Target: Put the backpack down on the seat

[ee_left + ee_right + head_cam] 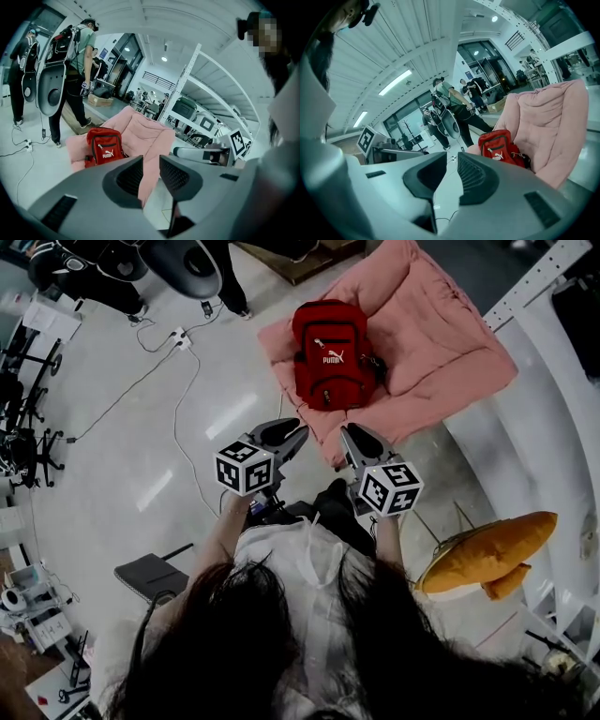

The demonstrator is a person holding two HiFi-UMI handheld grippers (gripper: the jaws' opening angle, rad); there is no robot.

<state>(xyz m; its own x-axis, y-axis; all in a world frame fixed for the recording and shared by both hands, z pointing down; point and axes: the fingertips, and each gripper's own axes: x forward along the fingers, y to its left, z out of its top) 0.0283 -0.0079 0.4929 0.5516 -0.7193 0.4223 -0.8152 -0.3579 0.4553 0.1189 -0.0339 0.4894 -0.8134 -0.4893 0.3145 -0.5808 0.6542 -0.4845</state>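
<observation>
Red backpack (330, 354) stands on the pink cushioned seat (450, 352), back to the cushion, apart from both my claws. Left claw (284, 435) & right claw (360, 441) hang near my body, jaws a narrow gap apart, nothing in either. Bag looks like soft fabric, prob. light-ish, will sag if lifted; top handle or a strap seems the best hold. Seat is plush, forgiving. Glossy floor (131, 474) w/ cables (176, 423), white rack (539, 282) on the right, people (70, 70) beyond.
</observation>
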